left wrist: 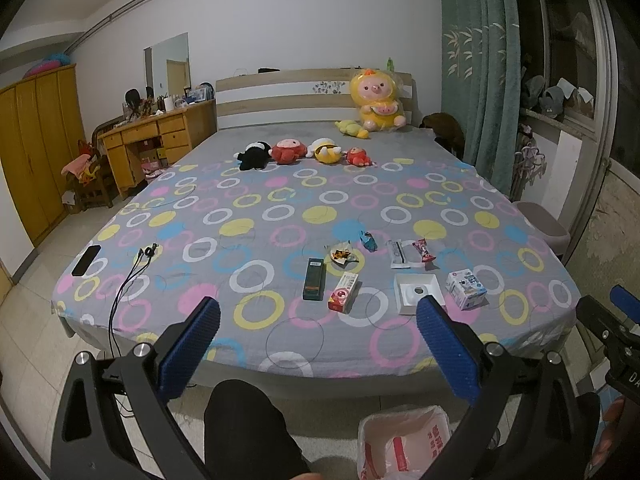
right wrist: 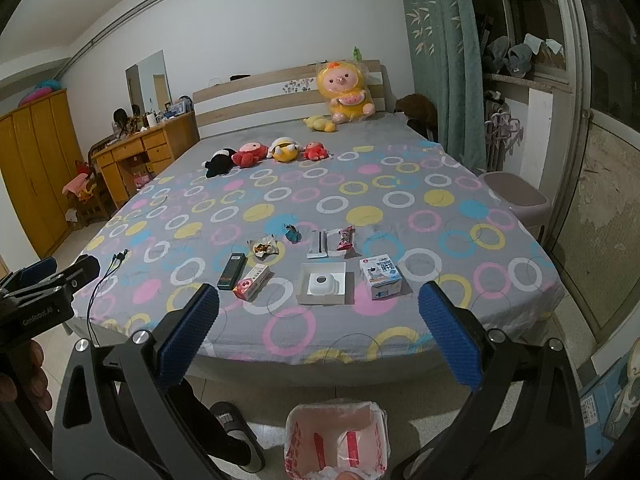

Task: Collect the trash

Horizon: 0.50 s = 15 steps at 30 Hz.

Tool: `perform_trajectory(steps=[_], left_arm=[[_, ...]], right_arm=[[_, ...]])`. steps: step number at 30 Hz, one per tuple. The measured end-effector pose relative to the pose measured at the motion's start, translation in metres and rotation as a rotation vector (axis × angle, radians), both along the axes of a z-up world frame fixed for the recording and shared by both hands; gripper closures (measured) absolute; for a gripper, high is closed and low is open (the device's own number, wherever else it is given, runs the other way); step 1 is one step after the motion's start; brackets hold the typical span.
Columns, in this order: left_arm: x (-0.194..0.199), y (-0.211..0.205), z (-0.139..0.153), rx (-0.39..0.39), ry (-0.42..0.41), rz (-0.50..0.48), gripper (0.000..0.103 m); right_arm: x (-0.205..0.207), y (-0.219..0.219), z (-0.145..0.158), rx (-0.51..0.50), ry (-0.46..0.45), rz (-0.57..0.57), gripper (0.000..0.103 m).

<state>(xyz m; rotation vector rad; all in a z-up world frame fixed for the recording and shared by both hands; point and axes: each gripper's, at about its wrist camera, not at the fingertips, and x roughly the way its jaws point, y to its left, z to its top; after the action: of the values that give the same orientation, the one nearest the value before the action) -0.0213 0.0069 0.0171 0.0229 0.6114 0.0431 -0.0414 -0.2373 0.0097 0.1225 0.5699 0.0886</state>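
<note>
The bed sheet (left wrist: 280, 216) reads as matt woven cloth, printed with rings. On it, near the foot edge, the dark green box (left wrist: 313, 279) and the pink-and-white carton (left wrist: 343, 292) look like smooth printed card, and the white tray box (left wrist: 416, 293) beside them is matt card too. Farther up the sheet, the red snack wrapper (left wrist: 425, 251) has a shiny foil look. Plush toys (left wrist: 286, 151) toward the headboard are soft, fuzzy fabric. Below the bed, the bin liner (right wrist: 336, 440) is thin, glossy plastic. Finger pads (right wrist: 188, 336) show rough, ribbed blue rubber on black matt frames.
</note>
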Motion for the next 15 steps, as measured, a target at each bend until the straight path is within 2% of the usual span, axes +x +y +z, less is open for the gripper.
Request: perform_trajectory(steps=[9,13,15], left_arm=[[-0.001,-0.002,-0.005,0.021,-0.005,-0.010,0.007],[-0.001,0.007,-0.017,-0.063,0.000,-0.060,0.007],[0.003,0.010,-0.021,-0.064,0.011,-0.052,0.007]], right_arm=[[-0.001,0.000,-0.001,0.002,-0.004,-0.004,0.005],[-0.002,0.001,-0.008,0.000,-0.031,-0.014,0.005],[-0.001,0.001,-0.008,0.005,-0.043,-0.018,0.005]])
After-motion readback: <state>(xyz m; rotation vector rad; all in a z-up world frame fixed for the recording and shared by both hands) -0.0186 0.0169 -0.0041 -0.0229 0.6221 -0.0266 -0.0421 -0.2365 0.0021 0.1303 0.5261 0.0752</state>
